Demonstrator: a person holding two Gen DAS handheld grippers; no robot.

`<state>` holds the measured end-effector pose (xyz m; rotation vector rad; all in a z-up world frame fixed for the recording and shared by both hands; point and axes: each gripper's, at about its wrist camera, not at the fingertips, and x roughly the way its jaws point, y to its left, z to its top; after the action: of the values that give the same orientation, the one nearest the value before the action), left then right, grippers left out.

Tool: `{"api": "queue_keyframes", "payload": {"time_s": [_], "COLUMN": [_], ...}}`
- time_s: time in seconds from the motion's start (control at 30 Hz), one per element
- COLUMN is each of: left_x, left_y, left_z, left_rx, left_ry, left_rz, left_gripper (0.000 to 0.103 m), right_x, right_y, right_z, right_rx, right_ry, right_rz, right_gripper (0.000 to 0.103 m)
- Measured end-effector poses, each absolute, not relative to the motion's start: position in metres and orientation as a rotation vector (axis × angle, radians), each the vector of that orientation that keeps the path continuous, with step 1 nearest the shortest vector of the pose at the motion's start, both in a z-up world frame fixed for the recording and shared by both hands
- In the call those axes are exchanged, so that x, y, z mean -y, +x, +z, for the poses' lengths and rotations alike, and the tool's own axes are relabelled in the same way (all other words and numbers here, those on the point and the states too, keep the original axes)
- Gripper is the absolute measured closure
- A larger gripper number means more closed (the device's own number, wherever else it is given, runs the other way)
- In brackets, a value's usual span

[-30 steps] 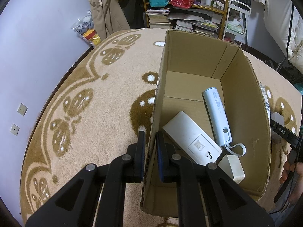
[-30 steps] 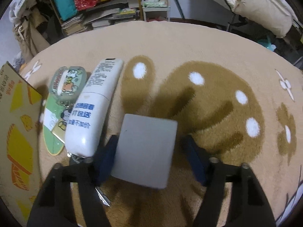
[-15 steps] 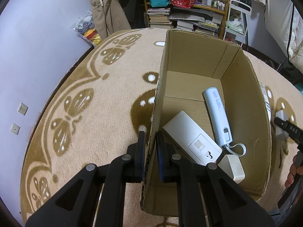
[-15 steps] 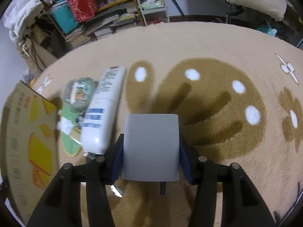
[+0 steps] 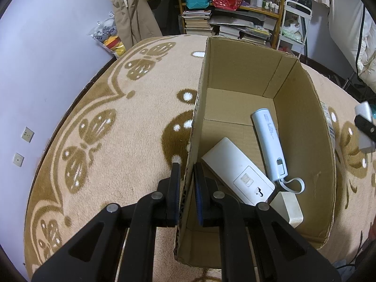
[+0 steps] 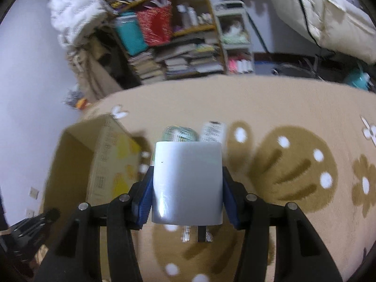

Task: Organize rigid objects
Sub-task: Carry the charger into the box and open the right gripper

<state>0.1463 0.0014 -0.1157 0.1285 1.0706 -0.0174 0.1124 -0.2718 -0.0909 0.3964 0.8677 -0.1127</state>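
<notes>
My left gripper [image 5: 186, 183] is shut on the left wall of an open cardboard box [image 5: 237, 75] on the rug. Inside lie a white flat device [image 5: 237, 174], a pale blue cylinder with a strap [image 5: 270, 141] and a cream block [image 5: 287, 208]. My right gripper [image 6: 186, 188] is shut on a grey plug adapter [image 6: 186, 183] and holds it above the rug, right of the box [image 6: 103, 164]; it also shows at the right edge of the left wrist view [image 5: 365, 127]. A white remote [image 6: 212, 130] and a green packet [image 6: 179, 134] lie on the rug behind it.
A patterned beige rug [image 5: 105, 127] covers the floor. Cluttered bookshelves [image 6: 183, 54] stand at the back, with a hanging coat [image 5: 131, 11] and a toy bag [image 5: 108, 35] by the wall. A white duvet [image 6: 329, 16] lies at the right.
My right gripper closed on the grey adapter and lifted it off the rug, tilting upward. The left gripper stayed clamped on the box wall.
</notes>
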Motion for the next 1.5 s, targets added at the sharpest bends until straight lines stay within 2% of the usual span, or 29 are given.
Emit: {"api": "queue_keyframes", "payload": {"time_s": [0.47, 0.87, 1.5], "left_x": [-0.002, -0.001, 0.000], "left_y": [0.146, 0.146, 0.145], "left_z": [-0.117, -0.117, -0.115], "left_rx": [-1.072, -1.072, -1.071], "left_ry": [0.122, 0.118, 0.119], "left_rz": [-0.020, -0.021, -0.025], "left_gripper": [0.092, 0.092, 0.091], "right_x": [0.193, 0.151, 0.146], "right_y": [0.108, 0.110, 0.114], "right_z": [-0.050, -0.070, -0.088], "right_rx": [-0.755, -0.801, -0.843], "right_ry": [0.238, 0.169, 0.180], "right_rz": [0.160, 0.281, 0.312], "right_gripper": [0.047, 0.047, 0.047]}}
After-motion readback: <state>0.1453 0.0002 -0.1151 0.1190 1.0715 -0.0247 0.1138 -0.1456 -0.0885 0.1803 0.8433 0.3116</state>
